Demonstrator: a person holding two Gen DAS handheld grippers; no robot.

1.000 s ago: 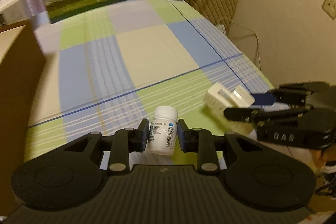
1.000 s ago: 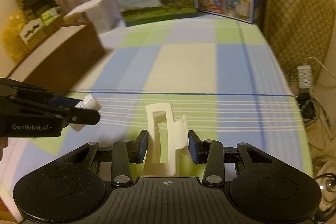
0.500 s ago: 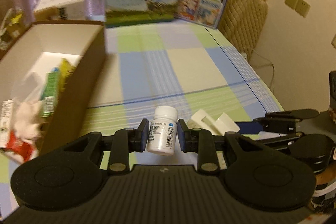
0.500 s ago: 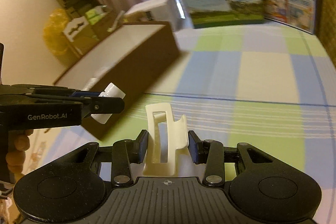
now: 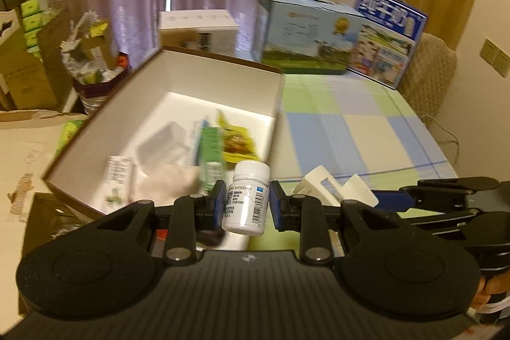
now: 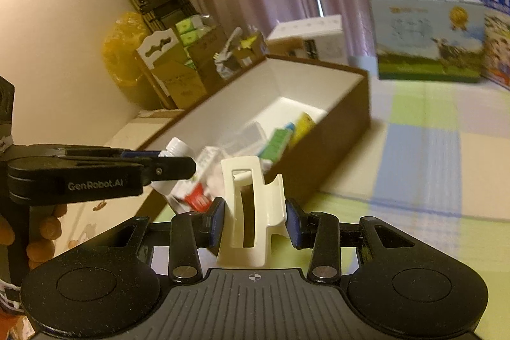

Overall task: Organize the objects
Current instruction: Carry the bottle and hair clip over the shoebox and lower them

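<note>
Bottle (image 5: 245, 196) and clip (image 6: 251, 209) are both held off the bench (image 5: 347, 129) near the open box (image 5: 178, 104), each pinched between a pair of fingers: the left gripper (image 5: 245, 201) clamps the white pill bottle by its labelled sides, and the right gripper (image 6: 253, 220) squeezes the cream hair clip upright. The step in hand looks like carrying both to the box and dropping them in. To do it well, I would bring each piece fully over the white floor of the box before spreading the fingers, past the near brown wall, and lower it close to the contents so the bottle does not bounce or roll. Releasing one at a time would keep the two grippers, now just beside each other, from knocking together. The left wrist view looks down into the box and shows the green packet (image 5: 210, 152), the yellow packet (image 5: 237, 139) and other blurred items already inside, with the bottle hanging about over the near corner. The right wrist view shows instead the outside of the brown wall, and suggests the clip is still short of the box, over the checked cloth.
</note>
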